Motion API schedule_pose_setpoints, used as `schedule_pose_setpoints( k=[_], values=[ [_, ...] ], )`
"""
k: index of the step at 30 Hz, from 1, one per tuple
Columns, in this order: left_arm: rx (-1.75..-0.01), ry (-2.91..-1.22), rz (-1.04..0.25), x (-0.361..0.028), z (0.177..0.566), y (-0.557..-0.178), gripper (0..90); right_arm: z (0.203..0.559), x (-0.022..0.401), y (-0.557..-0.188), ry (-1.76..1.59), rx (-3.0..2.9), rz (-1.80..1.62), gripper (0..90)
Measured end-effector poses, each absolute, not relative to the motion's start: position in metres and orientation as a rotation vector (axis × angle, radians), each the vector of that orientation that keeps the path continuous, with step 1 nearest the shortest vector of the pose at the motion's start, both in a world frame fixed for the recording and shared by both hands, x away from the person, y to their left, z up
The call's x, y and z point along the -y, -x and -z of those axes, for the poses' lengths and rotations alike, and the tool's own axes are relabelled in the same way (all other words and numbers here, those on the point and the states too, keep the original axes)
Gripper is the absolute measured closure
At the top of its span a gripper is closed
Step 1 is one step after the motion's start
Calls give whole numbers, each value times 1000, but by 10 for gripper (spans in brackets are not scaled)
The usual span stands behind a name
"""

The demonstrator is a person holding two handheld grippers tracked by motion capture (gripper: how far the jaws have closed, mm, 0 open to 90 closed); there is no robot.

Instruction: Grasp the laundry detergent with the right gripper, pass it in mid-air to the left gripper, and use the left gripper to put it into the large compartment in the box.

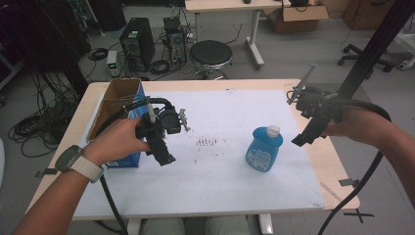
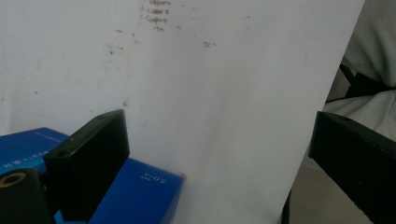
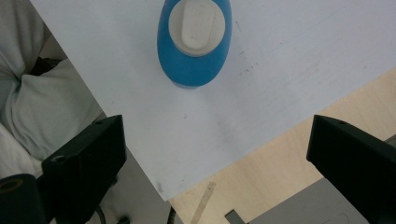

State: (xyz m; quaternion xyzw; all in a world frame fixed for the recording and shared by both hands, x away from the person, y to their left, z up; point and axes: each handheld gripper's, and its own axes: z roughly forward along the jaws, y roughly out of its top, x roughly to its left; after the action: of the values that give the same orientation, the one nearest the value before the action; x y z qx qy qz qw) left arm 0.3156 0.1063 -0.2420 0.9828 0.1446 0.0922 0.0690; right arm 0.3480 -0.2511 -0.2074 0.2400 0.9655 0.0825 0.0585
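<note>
From above, the blue plastic bottle with white cap [image 1: 264,148] stands upright on the white sheet [image 1: 220,181], between both tools, easy to reach. The left gripper [image 2: 219,154] is spread, empty, beside the blue cardboard box [image 2: 140,196]. The right gripper [image 3: 217,158] is spread too, aimed at the bottle from above.

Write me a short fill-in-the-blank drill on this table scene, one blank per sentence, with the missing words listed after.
1. The blue bottle stands upright with a ____ cap.
2. The open cardboard box stands at the table's ____ edge in the high view.
3. The jaws of the right gripper are ____, with nothing between them.
4. The left gripper hovers beside the ____.

Missing words: white; left; open; box
</note>
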Motion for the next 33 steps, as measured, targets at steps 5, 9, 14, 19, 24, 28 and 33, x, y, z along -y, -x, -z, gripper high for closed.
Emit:
schedule_pose_setpoints(
  k=[5,9,14,19,24,28,33],
  values=[
    [-432,-2958,-283,-106,242,-316,57,206,253,-346,-747,-2919,-251,46],
    [-431,-2958,-281,-106,243,-317,57,205,254,-345,-756,-2915,-250,45],
    [-434,-2958,-282,-106,243,-317,57,205,254,-343,-775,-2912,-253,47],
    [-437,-2957,-286,-105,244,-317,56,206,255,-340,-810,-2907,-259,47],
    [-438,-2958,-281,-104,244,-317,57,209,258,-338,-858,-2900,-277,45],
    [-434,-2957,-281,-104,245,-317,56,210,259,-337,-876,-2895,-282,46],
    [-439,-2958,-286,-104,244,-317,56,214,262,-336,-941,-2887,-325,45]
  ],
)
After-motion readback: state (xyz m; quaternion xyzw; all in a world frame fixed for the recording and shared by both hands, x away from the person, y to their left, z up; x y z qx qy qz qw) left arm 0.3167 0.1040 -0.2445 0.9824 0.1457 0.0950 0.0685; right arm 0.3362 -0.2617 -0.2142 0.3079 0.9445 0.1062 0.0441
